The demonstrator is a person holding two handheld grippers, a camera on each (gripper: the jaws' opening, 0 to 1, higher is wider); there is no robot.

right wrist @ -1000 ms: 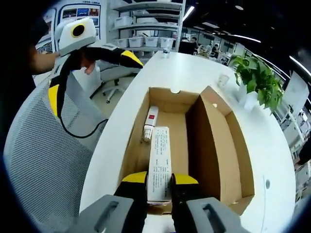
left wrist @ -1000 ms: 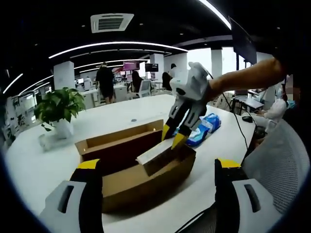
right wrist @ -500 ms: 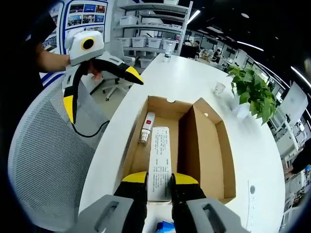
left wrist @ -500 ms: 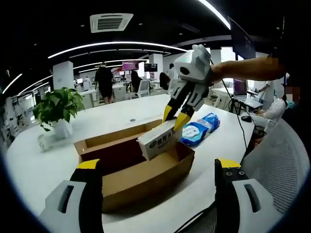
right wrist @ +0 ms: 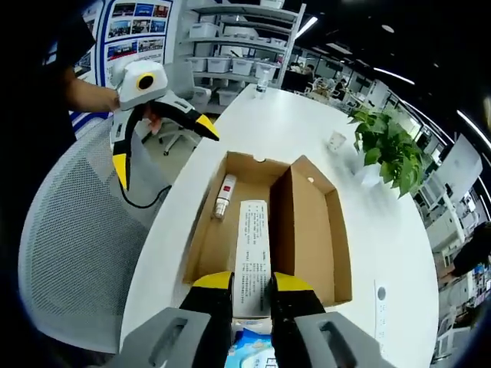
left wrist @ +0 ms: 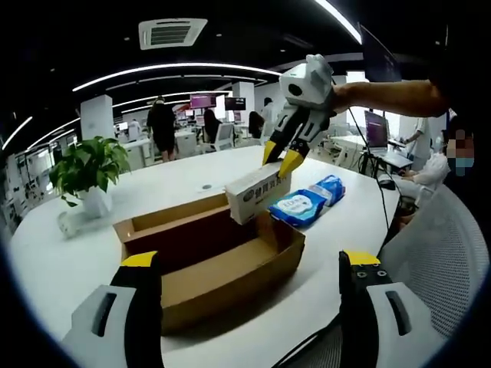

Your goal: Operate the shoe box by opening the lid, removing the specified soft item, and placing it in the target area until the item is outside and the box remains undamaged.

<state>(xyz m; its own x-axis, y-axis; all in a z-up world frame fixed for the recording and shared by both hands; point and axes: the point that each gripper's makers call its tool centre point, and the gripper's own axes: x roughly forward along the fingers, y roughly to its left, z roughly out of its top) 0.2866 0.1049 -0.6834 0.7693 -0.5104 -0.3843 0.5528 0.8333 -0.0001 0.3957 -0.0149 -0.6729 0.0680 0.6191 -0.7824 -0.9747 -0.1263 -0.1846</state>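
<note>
- Right tongs (right wrist: 250, 285) pinch a white printed pack (right wrist: 252, 257), lifted at centre frame over the open shoe box (right wrist: 307, 230).
- Left tongs (left wrist: 249, 264) stand spread, holding nothing.
- A blue packet (left wrist: 308, 201) lies on the white counter (left wrist: 46, 261), right of centre beside the box.

open cardboard shoe box (left wrist: 207, 261) on table; white pack (left wrist: 258, 192) lifted above it.

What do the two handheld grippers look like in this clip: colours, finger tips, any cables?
Both match. The left gripper has a white body with a round yellow-ringed lens, black fingers ending in yellow tips, and a black cable trailing below. The right gripper shows the same white housing and yellow-tipped fingers; up close its finger bases are grey.
</note>
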